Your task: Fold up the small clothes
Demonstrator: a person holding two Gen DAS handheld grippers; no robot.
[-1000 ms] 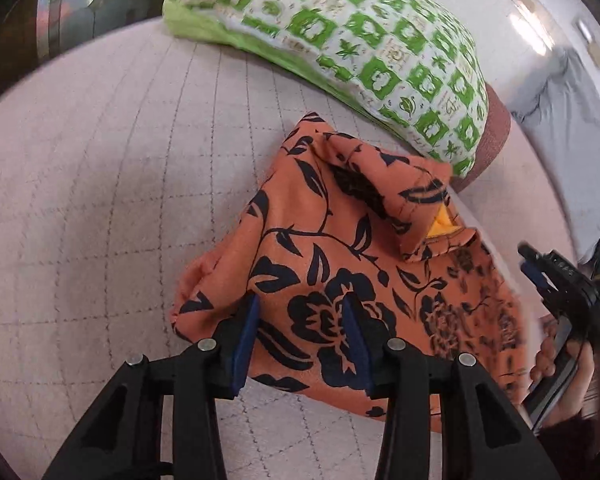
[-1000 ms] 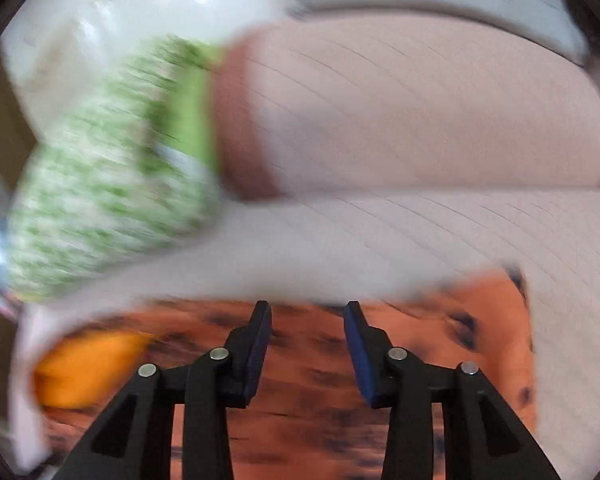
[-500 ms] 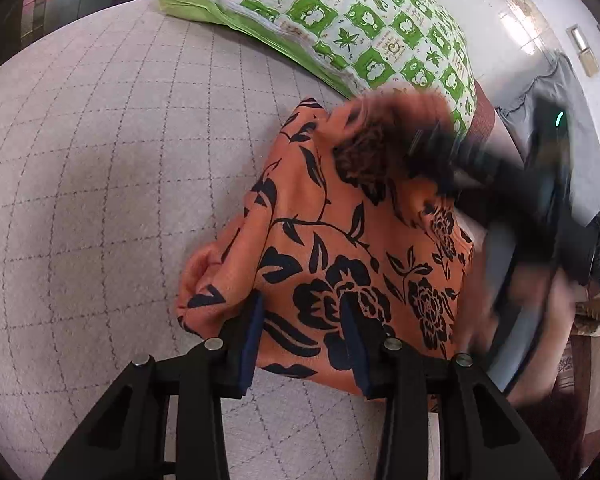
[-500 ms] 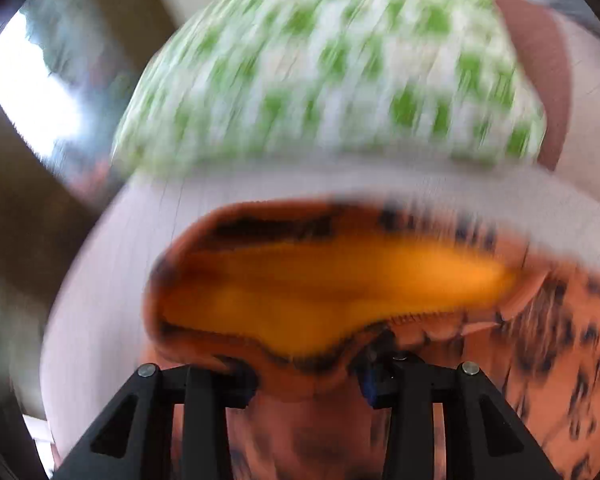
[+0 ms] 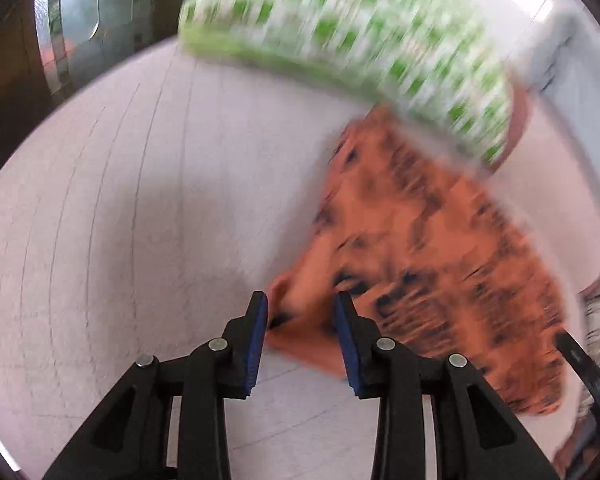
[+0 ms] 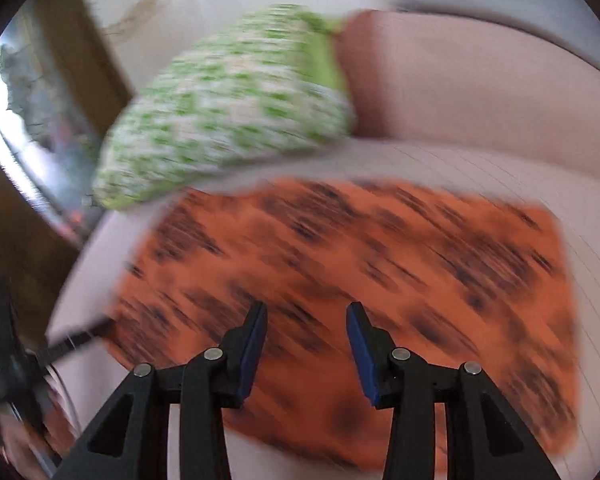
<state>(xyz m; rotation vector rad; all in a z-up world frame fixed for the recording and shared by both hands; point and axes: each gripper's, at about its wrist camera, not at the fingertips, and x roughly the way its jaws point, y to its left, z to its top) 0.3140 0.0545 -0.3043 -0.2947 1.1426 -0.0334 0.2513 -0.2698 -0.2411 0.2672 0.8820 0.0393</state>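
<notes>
An orange garment with a black flower print [image 5: 428,264] lies flat on the pale quilted bed cover [image 5: 140,216]. Both views are motion-blurred. My left gripper [image 5: 302,314] is open, its jaws on either side of the garment's near left corner. In the right wrist view the garment [image 6: 360,272] spreads as a wide rectangle. My right gripper [image 6: 307,322] is open and empty over the garment's near edge. Part of the other gripper shows at the right edge of the left wrist view [image 5: 588,368] and at the left edge of the right wrist view [image 6: 8,344].
A green and white patterned pillow [image 5: 360,36] lies just beyond the garment, touching its far corner; it also shows in the right wrist view [image 6: 228,120]. A pink cushion or bolster [image 6: 460,92] lies behind it. Dark wooden furniture [image 6: 40,216] stands at the left.
My right gripper has let go of the folded flap and pulled back; the garment now lies flat. My left gripper has shifted to the garment's left corner. Both cameras are moving fast.
</notes>
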